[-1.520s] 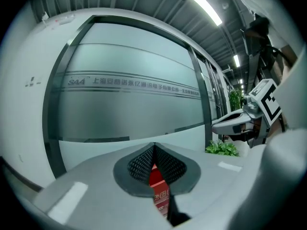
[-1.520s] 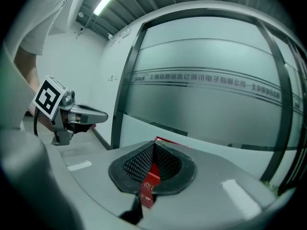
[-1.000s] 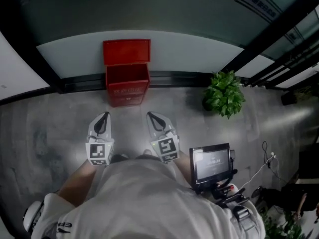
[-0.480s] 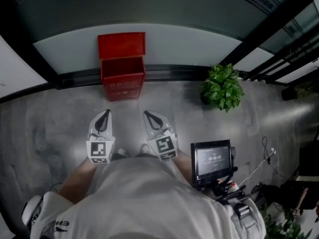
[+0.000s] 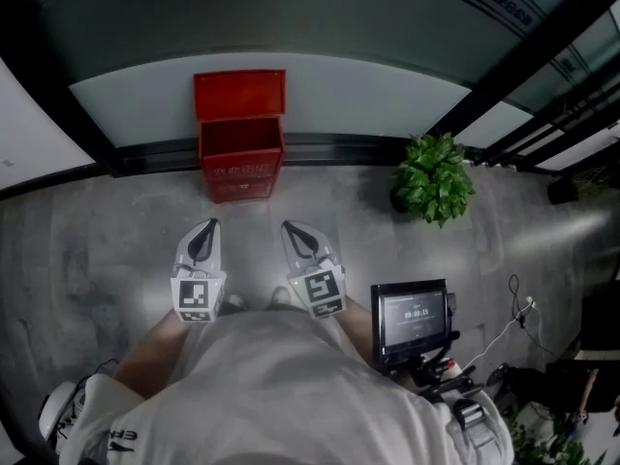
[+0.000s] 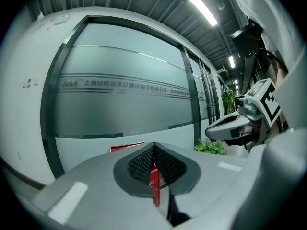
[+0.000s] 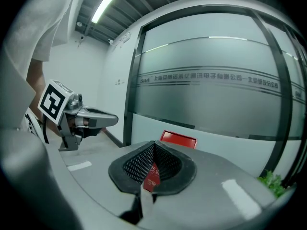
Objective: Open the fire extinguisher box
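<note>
Grey concrete floor (image 5: 97, 240) below a frosted glass wall (image 5: 291, 17). Left gripper (image 5: 204, 231): jaws pressed together, nothing held. Red fire extinguisher box (image 5: 241, 153), lid up, stands well ahead of both jaw tips. Right gripper (image 5: 296, 231): jaws together, empty.

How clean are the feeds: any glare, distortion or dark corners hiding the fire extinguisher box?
Head view: dim but sharp, fire extinguisher box plain, floor glare at right. Left gripper view: fisheye bows the glass wall, ceiling light flares, jaws cover most of the box. Right gripper view: same bowing, black rim.
</note>
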